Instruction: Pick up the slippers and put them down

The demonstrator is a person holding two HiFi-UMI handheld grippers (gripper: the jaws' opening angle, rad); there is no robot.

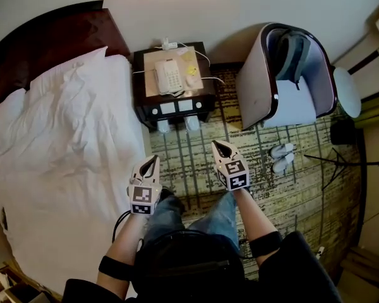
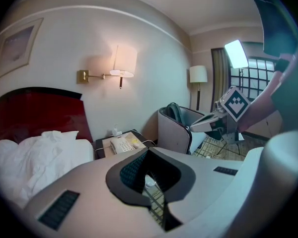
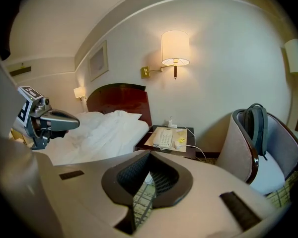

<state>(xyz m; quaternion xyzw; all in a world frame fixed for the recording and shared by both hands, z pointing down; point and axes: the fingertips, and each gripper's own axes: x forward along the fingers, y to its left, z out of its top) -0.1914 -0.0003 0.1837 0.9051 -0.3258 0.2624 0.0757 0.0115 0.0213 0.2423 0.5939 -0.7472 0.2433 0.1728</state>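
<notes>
White slippers (image 1: 191, 124) lie as a pair on the patterned carpet (image 1: 196, 169), close against the nightstand's (image 1: 205, 100) front edge and partly shadowed by it. A second pale pair (image 1: 281, 157) lies near the armchair (image 1: 265, 87), too small to make out clearly. The left gripper (image 1: 153, 159) and right gripper (image 1: 220, 146) hover over the carpet, each with jaws pressed together on nothing. A backpack (image 1: 292, 52) sits half hidden inside the armchair. The bed (image 1: 63, 144) is cut off at the left.
</notes>
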